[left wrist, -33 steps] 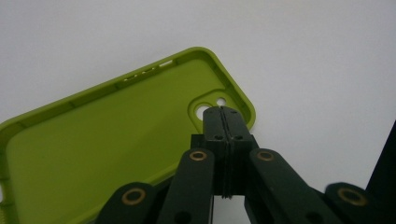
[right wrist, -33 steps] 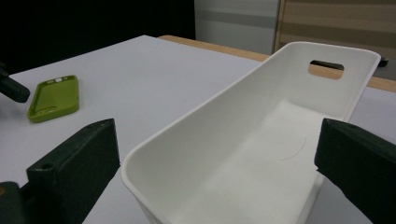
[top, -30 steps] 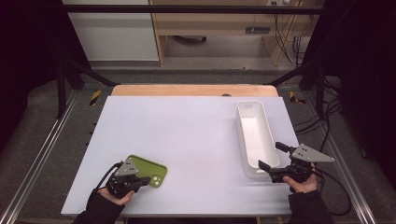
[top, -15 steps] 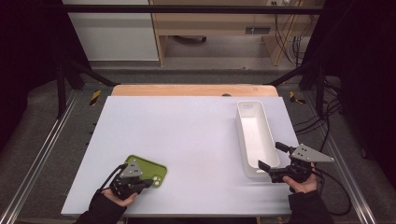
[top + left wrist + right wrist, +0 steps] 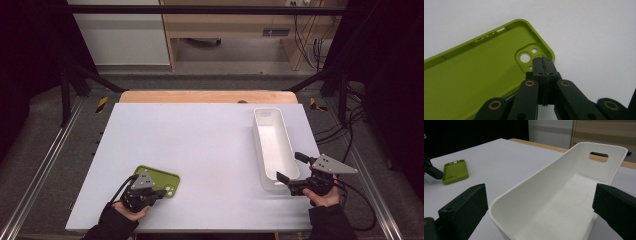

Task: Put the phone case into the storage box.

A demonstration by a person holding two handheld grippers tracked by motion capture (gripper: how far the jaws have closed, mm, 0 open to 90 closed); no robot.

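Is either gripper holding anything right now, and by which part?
Nothing is clearly held. The left gripper is shut above the green phone case near its camera corner; the right gripper is open around the white bin.

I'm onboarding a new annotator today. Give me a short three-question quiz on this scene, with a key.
1. True or false: the white bin holds something.
2. Which gripper has its jaws spread wide: left gripper or right gripper?
3. Fill in: the green phone case lies with its inside facing ____.

Key: 1. False, it is empty. 2. Right, straddling the bin's near end; the left's jaws are shut, at the case's camera-cutout corner. 3. Up.
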